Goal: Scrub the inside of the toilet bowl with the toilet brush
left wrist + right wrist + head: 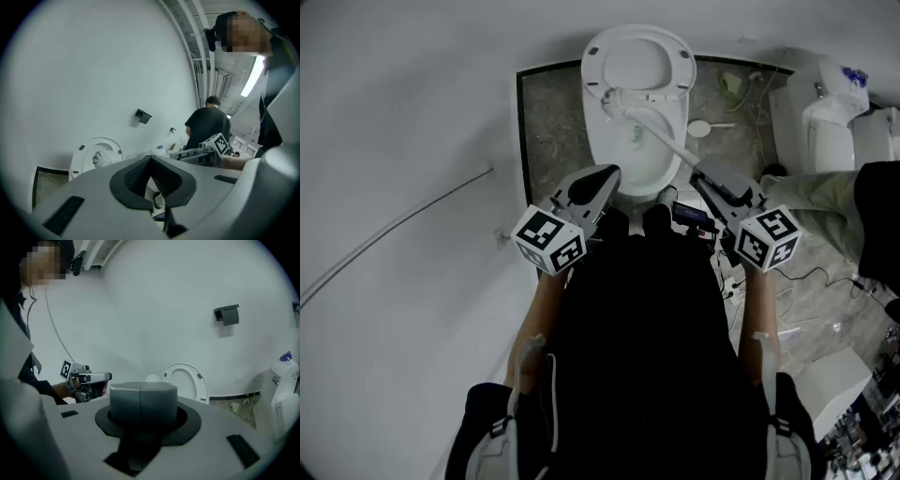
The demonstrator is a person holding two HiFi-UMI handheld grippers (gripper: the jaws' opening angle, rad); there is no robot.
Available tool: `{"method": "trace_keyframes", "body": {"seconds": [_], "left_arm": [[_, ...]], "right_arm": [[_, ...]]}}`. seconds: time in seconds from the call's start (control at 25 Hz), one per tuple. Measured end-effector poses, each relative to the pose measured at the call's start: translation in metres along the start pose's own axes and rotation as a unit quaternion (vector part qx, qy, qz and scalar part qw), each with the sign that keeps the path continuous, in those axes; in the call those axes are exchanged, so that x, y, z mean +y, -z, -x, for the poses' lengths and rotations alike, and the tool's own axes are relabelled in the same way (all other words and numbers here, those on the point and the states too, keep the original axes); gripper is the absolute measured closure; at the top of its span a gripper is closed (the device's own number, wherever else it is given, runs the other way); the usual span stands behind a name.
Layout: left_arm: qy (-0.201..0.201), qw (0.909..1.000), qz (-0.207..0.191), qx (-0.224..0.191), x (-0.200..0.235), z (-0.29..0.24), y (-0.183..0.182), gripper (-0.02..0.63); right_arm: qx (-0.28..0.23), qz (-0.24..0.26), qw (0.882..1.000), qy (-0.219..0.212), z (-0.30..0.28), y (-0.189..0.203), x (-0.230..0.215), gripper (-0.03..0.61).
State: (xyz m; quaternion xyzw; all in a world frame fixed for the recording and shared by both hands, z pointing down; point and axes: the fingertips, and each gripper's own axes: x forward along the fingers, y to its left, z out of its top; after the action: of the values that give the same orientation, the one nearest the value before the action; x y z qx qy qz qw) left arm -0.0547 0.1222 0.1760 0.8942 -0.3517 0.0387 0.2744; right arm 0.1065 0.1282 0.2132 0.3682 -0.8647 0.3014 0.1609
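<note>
One white toilet bowl (596,141) with its oval seat (637,37) raised, one toilet brush (661,139), two grey plastic tongs. The left tongs (602,180), near the bowl's front rim, are slightly spread and empty. The right tongs (701,174) pinch the brush's thin white handle, which slants ahead across the bowl.

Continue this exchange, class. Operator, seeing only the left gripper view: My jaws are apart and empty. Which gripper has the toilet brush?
Observer: The right gripper holds the toilet brush by its handle end, jaws shut on it.
Operator: Where is its head?
Observer: At the back rim of the toilet bowl.
Operator: What is right of the toilet?
Observer: A second white fixture stands there on the floor.
</note>
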Motion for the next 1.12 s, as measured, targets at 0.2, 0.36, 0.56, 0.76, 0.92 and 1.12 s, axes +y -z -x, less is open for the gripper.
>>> {"method": "trace_keyframes", "body": {"seconds": [0.2, 0.36, 0.56, 0.76, 0.92, 1.12], "left_arm": [[0.001, 1.0000, 0.000, 0.000, 0.002, 0.001, 0.003, 0.607], [0.002, 1.0000, 0.001, 0.004, 0.002, -0.001, 0.005, 0.607], [0.002, 0.9999, 0.006, 0.009, 0.003, -0.003, 0.007, 0.607], [0.001, 0.9998, 0.012, 0.015, 0.008, -0.007, 0.012, 0.607], [-0.002, 0.9996, 0.018, 0.020, 0.013, -0.010, 0.017, 0.607], [-0.003, 0.9994, 0.021, 0.026, 0.015, -0.015, 0.019, 0.607]], "right_arm": [[-0.002, -0.007, 1.000, 0.004, -0.002, 0.006, -0.003, 0.419], [-0.004, -0.013, 1.000, -0.001, -0.004, 0.007, -0.004, 0.419], [0.004, -0.012, 1.000, -0.005, -0.006, 0.009, -0.004, 0.419], [0.019, -0.008, 1.000, -0.004, -0.013, 0.015, -0.008, 0.419], [0.036, 0.002, 0.999, -0.003, -0.019, 0.021, -0.013, 0.419], [0.050, 0.006, 0.999, -0.006, -0.025, 0.025, -0.021, 0.419]]}}
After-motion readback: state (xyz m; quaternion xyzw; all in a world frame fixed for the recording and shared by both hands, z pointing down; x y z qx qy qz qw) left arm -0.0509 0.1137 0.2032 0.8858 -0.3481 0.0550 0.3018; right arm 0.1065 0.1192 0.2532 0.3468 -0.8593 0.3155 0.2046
